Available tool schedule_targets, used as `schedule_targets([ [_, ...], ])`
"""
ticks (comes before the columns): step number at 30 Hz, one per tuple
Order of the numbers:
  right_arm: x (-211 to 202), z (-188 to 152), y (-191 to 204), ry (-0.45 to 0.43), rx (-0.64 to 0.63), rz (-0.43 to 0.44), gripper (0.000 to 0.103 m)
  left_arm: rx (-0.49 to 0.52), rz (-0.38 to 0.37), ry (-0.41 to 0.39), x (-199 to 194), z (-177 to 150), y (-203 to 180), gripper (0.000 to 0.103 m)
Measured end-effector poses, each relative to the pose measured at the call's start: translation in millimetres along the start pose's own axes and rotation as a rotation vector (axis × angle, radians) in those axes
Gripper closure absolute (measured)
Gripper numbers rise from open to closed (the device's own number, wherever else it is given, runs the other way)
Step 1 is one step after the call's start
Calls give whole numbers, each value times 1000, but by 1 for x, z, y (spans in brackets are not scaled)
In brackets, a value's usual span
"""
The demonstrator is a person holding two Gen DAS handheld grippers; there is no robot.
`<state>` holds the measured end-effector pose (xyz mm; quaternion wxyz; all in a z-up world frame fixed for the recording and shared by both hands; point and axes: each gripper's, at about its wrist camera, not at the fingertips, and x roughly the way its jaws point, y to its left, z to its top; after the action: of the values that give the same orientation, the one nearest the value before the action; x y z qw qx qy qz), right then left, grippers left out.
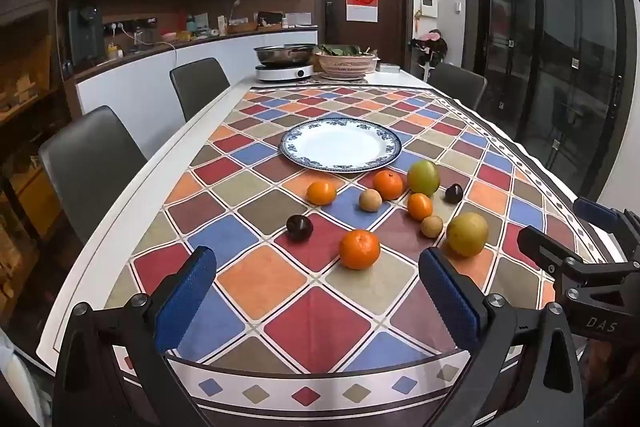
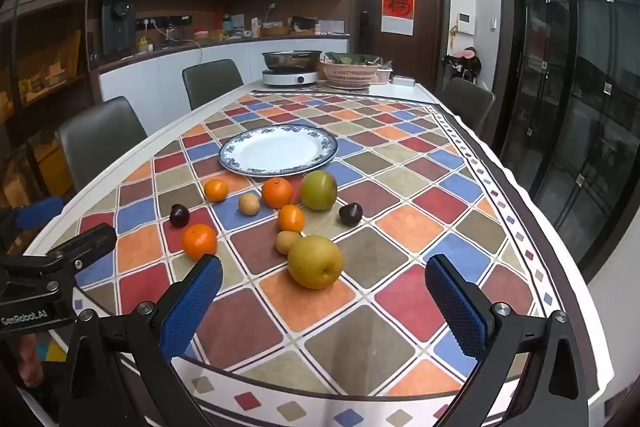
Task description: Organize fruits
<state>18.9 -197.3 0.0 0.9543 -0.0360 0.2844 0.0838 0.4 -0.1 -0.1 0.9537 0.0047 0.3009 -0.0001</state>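
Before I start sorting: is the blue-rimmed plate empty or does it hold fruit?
Empty. The plate shows only bare white; all fruit lies on the tablecloth beside it.

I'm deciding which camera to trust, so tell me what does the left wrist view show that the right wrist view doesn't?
Only the left wrist view shows the right gripper from outside, at its right edge. Only the right wrist view shows the left gripper from outside, at its left edge. Both share the empty blue-rimmed plate, the loose fruit on the checkered tablecloth, the silver pot and pink basket at the far end.
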Motion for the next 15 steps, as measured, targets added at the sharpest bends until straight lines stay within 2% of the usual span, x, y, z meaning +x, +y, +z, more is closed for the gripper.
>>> schedule_targets([
  [7,0,-2,2,-3,-6,-1,1,5,8,4,4,5,-1,0],
  [15,-9,4,0,-25,-13,0,1,3,11,-27,-8,1,-1,0],
])
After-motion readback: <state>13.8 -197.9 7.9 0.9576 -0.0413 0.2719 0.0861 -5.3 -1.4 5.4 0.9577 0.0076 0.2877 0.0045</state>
